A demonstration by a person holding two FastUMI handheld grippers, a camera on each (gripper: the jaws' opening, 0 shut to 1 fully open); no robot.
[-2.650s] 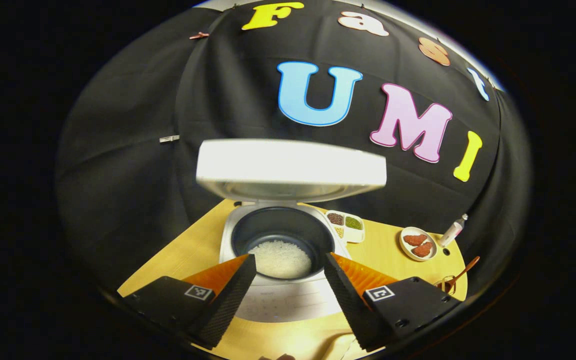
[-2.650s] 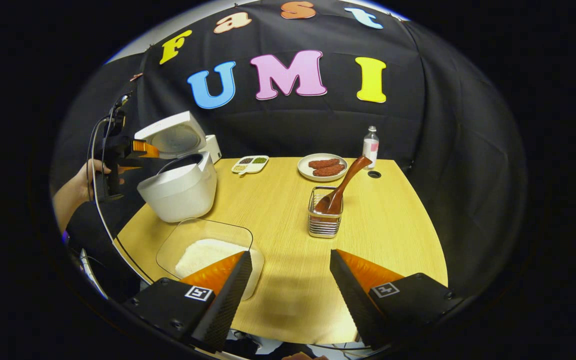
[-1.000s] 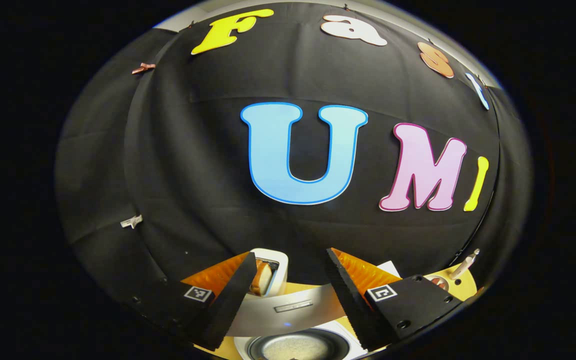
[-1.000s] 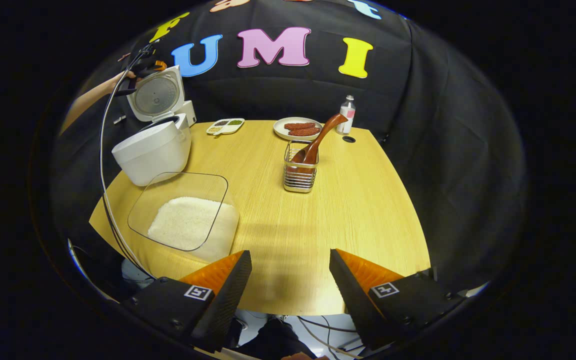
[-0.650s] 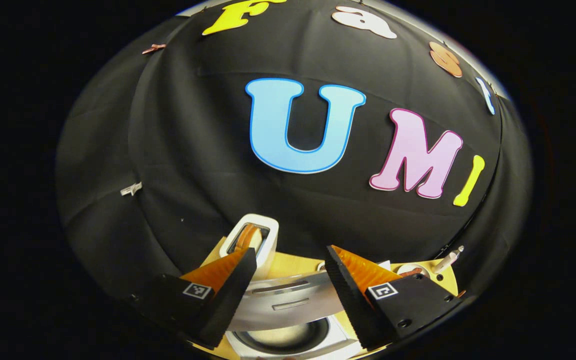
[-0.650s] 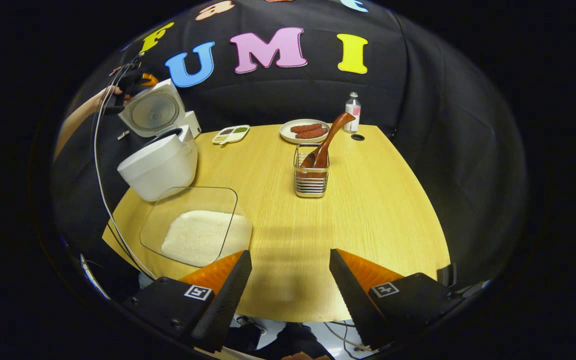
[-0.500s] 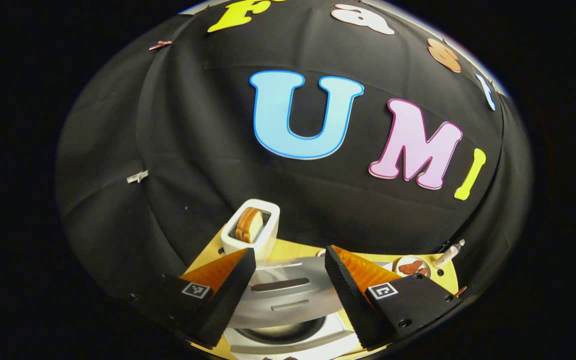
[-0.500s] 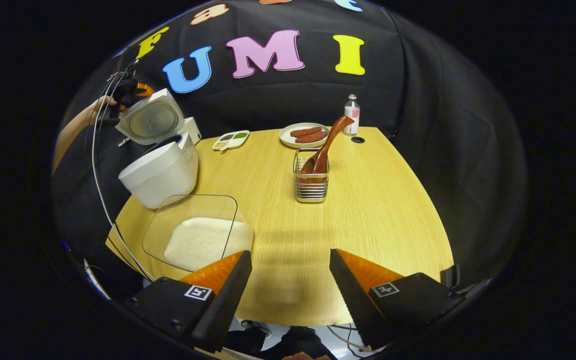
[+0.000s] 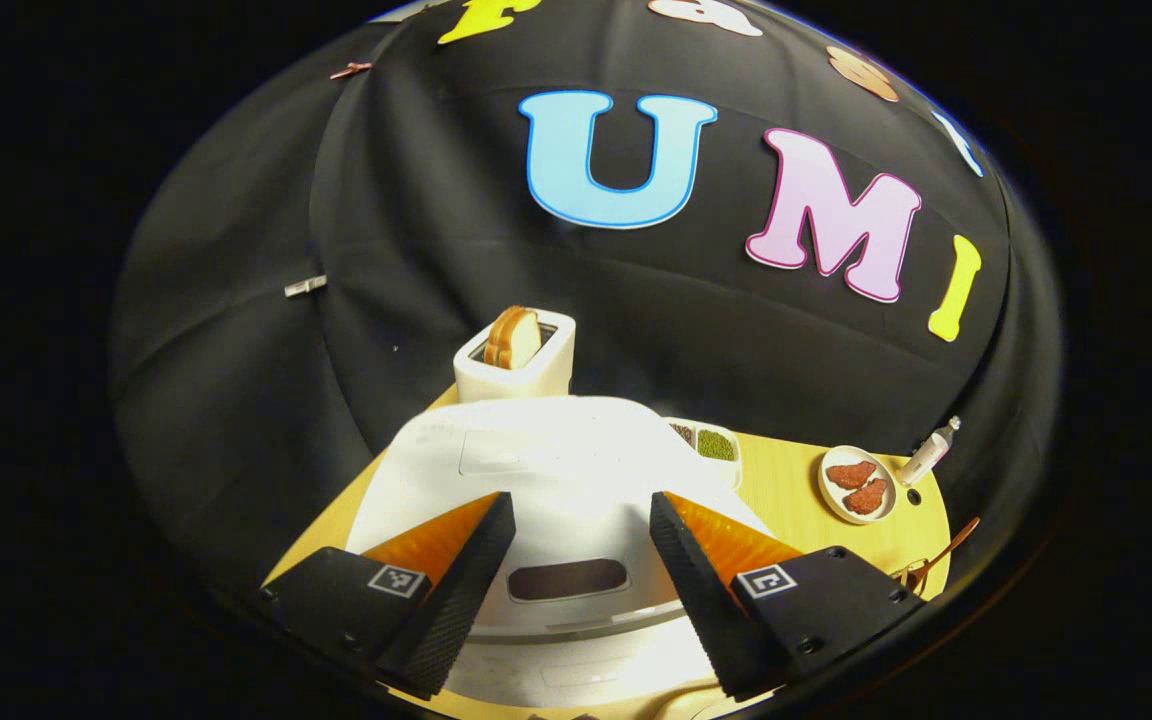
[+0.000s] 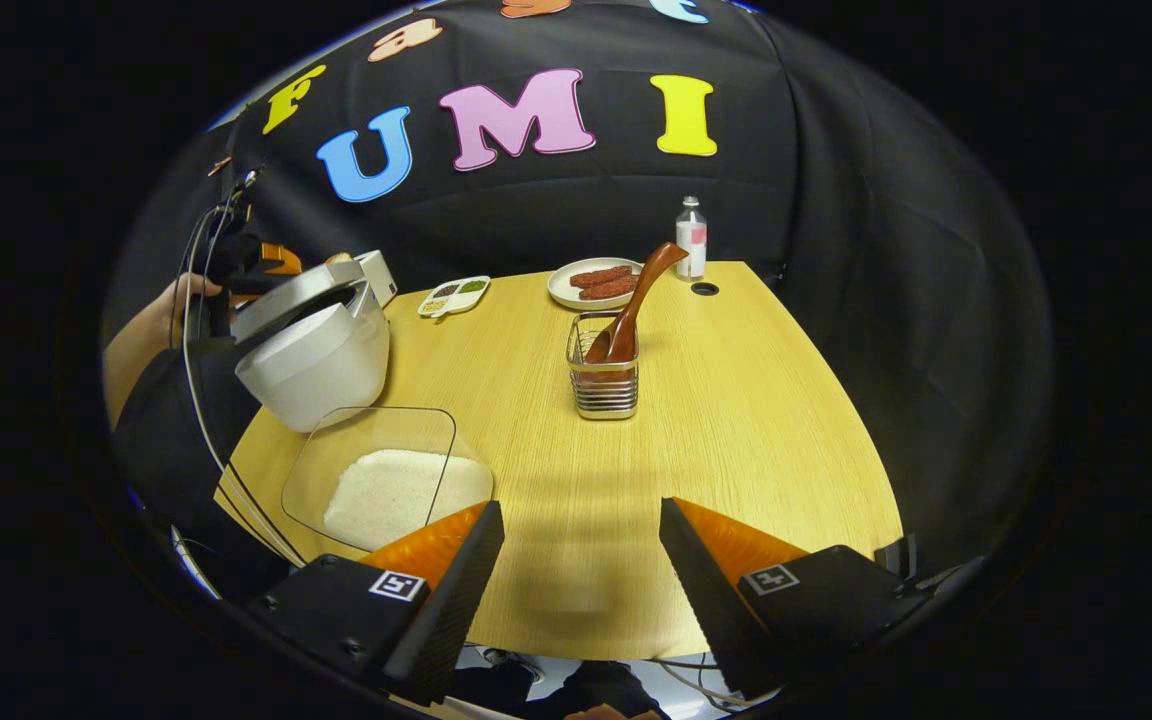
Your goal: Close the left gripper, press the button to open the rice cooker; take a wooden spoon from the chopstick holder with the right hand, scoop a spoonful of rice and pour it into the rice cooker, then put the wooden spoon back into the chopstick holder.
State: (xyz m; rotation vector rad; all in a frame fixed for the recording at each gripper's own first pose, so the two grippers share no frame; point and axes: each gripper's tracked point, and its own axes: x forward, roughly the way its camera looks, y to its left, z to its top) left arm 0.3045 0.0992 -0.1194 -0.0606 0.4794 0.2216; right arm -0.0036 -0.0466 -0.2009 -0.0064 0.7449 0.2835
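Note:
The white rice cooker lies right under my left gripper, whose open fingers straddle its lowered lid. In the right gripper view the cooker stands at the table's left edge with its lid tilted slightly above the body. There the left gripper and the hand holding it rest at the lid. The wooden spoon leans in the wire chopstick holder mid-table. A glass dish of rice sits front left. My right gripper hangs open over the table's near edge, holding nothing.
A white toaster with bread stands behind the cooker. A small seasoning dish, a plate of meat and a small bottle line the back of the wooden table.
The cooker lid has swung down from upright to nearly shut, with the left gripper following it down. The right gripper has shifted only slightly.

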